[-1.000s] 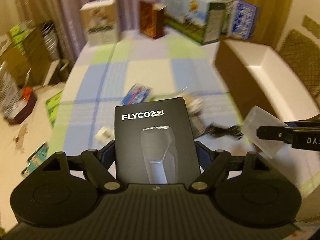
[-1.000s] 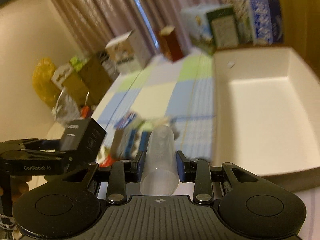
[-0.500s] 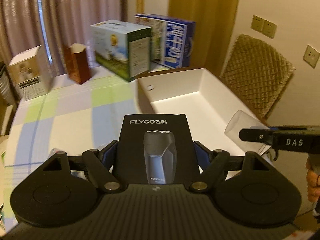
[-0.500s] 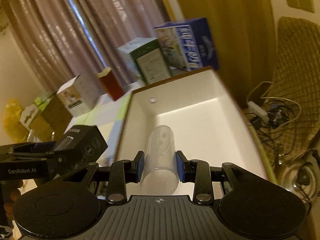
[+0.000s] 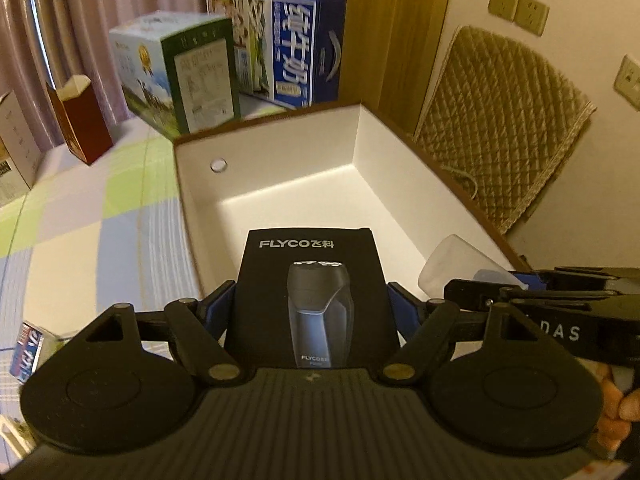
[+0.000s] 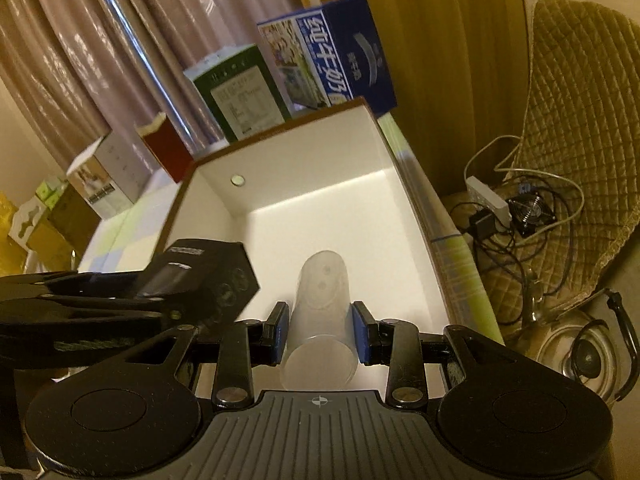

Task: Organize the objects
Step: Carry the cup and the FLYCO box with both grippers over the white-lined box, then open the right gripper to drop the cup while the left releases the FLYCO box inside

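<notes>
My left gripper (image 5: 310, 300) is shut on a black FLYCO shaver box (image 5: 310, 280), held over the near end of a large white-lined open box (image 5: 280, 184). In the right wrist view the same shaver box (image 6: 208, 276) shows at the left, clamped by the left gripper. My right gripper (image 6: 320, 328) is shut on a clear plastic cup (image 6: 320, 312), which lies along the fingers, its open end toward the camera, above the white box (image 6: 320, 208). That cup (image 5: 452, 268) also appears at the right of the left wrist view, just beside the shaver box.
Behind the white box stand a blue milk carton box (image 5: 288, 48), a green-and-white carton (image 5: 180, 76), a dark red box (image 5: 80, 120) and a white box (image 6: 104, 180). The checked tablecloth (image 5: 100, 216) lies to the left. Cables and a power strip (image 6: 488, 200) lie on the floor at the right.
Both grippers have swung to the right with their loads, from above the cluttered tablecloth to above the white box. The grips have not changed.
</notes>
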The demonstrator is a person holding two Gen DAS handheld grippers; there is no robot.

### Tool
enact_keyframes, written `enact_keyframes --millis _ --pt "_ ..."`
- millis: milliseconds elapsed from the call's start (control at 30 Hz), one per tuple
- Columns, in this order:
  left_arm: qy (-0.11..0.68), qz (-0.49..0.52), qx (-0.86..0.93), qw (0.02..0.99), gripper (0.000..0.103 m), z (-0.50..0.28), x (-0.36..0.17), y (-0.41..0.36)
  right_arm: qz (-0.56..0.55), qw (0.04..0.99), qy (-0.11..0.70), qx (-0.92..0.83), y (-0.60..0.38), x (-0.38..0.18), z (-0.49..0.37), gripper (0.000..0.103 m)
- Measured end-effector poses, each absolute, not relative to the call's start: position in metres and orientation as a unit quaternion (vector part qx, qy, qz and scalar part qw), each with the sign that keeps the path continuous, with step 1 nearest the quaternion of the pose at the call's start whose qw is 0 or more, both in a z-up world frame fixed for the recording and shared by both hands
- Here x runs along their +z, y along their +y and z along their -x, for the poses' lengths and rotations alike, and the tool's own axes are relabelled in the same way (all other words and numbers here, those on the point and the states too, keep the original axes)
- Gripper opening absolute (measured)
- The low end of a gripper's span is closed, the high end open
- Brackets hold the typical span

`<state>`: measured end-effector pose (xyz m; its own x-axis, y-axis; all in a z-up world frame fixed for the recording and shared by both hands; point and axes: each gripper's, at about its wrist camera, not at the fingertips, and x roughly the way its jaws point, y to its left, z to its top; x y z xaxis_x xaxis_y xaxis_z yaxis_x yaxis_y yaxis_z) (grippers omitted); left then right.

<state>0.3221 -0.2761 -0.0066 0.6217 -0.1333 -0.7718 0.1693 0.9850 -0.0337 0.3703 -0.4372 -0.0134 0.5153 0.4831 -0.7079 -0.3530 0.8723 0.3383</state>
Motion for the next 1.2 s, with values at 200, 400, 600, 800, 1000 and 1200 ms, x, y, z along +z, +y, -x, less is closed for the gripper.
enact_keyframes --millis 200,400,600,800,1000,1200 --pt "0.456 -0.015 -0.061 0.888 0.076 -0.341 -0.041 -0.29 -0.06 0.859 0.447 0.242 -0.432 -0.027 -0.381 0.031" --pt "0.47 -0.012 -0.047 0.882 0.076 -0.351 -0.059 -0.292 -0.047 0.855 0.453 0.247 -0.426 -0.033 -0.387 0.031" --pt "0.468 -0.005 -0.047 0.883 0.075 -0.354 -0.057 -0.286 -0.045 0.852 0.454 0.254 -0.424 -0.036 -0.393 0.031" --pt "0.471 -0.009 -0.043 0.881 0.076 -0.354 -0.051 -0.281 -0.043 0.85 0.449 0.273 -0.422 -0.037 -0.395 0.042" --pt "0.466 -0.022 -0.04 0.884 0.077 -0.345 -0.039 -0.274 -0.047 0.847 0.439 0.297 -0.425 -0.03 -0.386 0.06" --pt "0.455 -0.009 -0.057 0.888 0.081 -0.326 -0.021 -0.264 -0.024 0.857 0.418 0.301 -0.43 -0.011 -0.369 0.086"
